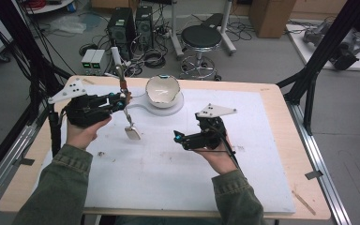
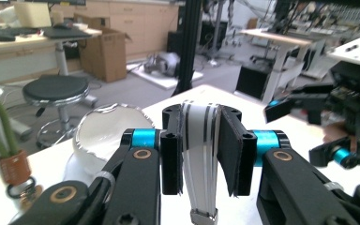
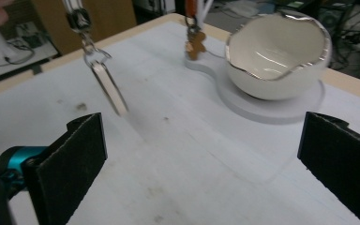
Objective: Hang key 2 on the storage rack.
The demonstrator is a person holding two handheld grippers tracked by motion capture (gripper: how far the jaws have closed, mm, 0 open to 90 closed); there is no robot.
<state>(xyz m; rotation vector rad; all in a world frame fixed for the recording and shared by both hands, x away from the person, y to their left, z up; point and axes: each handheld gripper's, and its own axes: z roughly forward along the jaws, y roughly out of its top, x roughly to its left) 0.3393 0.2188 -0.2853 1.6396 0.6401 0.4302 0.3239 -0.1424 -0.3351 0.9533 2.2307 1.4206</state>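
My left gripper (image 1: 123, 100) is shut on a white strap with dark stripes (image 2: 199, 140), seen between its pads in the left gripper view. From the strap hangs a clasp and a flat metal tag (image 1: 132, 132), whose tip is at the white mat; in the right gripper view the metal tag (image 3: 108, 90) slants down at the upper left. My right gripper (image 1: 180, 139) sits right of the tag, low over the mat, pointing toward it. Its jaws stand wide open with nothing between the pads (image 3: 77, 157). In the left gripper view the right gripper (image 2: 309, 129) is at the far right.
A white bowl with a jagged rim (image 1: 162, 89) sits on a flat white base (image 1: 171, 108) at the back of the mat (image 1: 178, 178). Beside it a thin upright post (image 1: 117, 58) carries an orange charm (image 3: 194, 46). Black frame legs flank the table.
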